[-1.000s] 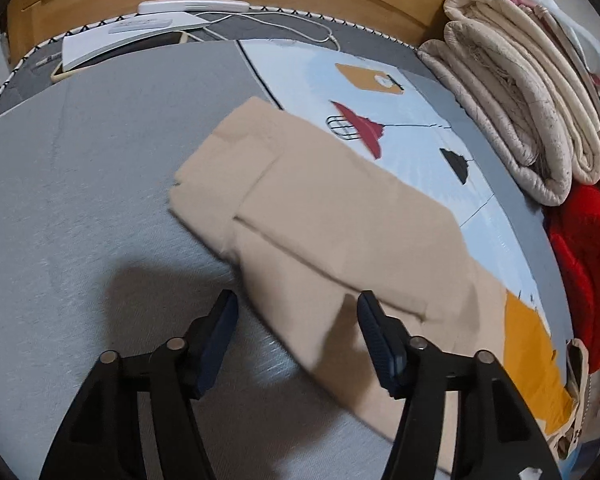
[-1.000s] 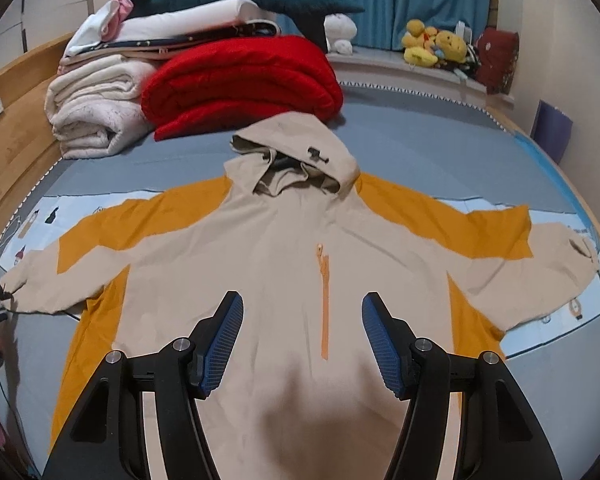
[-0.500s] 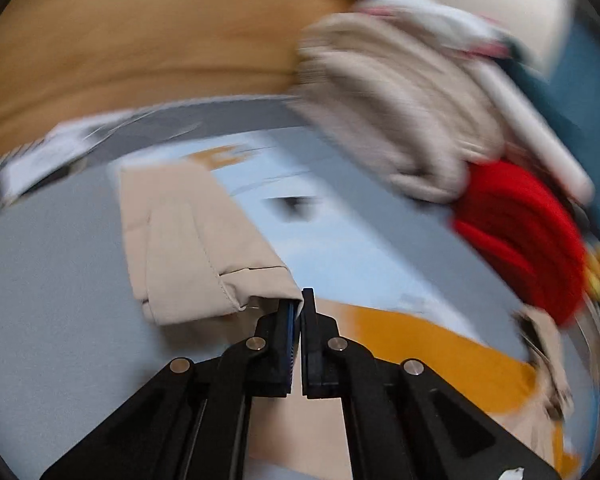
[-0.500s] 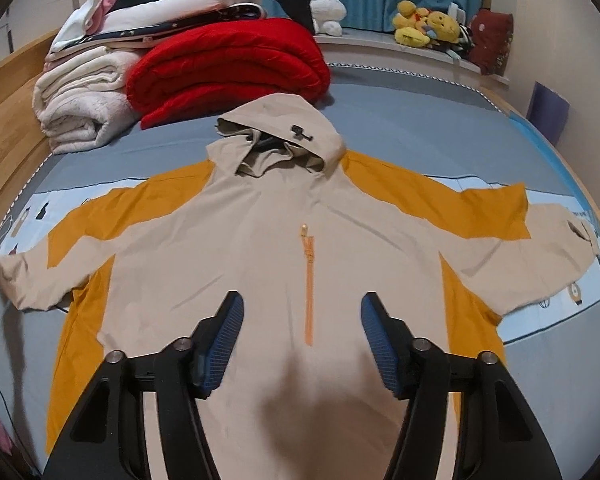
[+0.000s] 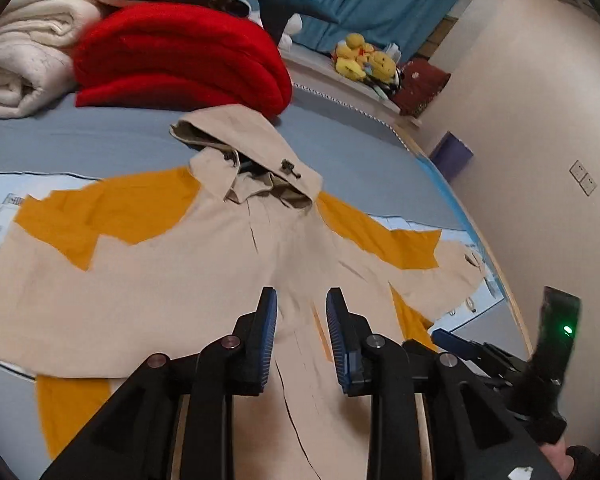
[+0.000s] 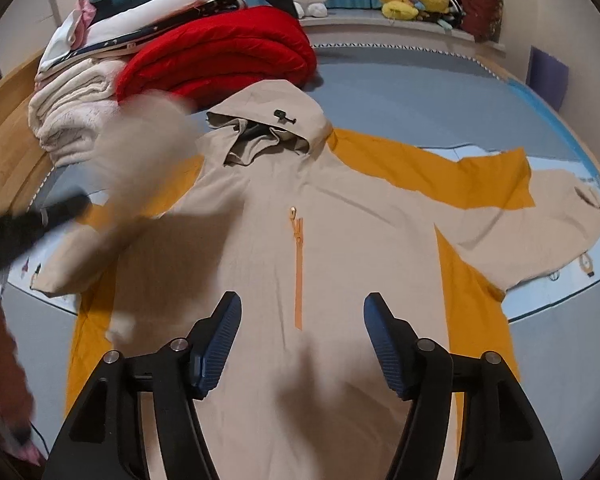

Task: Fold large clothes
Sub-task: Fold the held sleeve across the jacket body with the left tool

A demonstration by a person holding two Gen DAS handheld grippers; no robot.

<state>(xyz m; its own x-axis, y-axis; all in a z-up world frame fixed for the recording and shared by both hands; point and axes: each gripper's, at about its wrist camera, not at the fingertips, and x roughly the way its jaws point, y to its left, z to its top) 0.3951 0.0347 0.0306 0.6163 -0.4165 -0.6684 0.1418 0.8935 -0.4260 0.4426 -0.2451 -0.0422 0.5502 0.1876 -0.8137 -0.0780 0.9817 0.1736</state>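
Two grippers over beige-orange jacket [image 6: 340, 240], left gripper [image 5: 302, 336] jaws part-open, empty; right gripper [image 6: 302, 344] jaws wide.

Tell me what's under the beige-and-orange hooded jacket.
The beige-and-orange hooded jacket lies on a light-blue printed sheet over the grey bed cover. Anything beneath its body is covered.

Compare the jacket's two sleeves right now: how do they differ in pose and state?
The left sleeve is lifted off the bed and motion-blurred in the right wrist view; the right sleeve lies flat and sharp. The left sleeve is swung in toward the jacket's body; the right sleeve is spread outward with its cuff far out. Both show beige fabric with orange shoulder panels.
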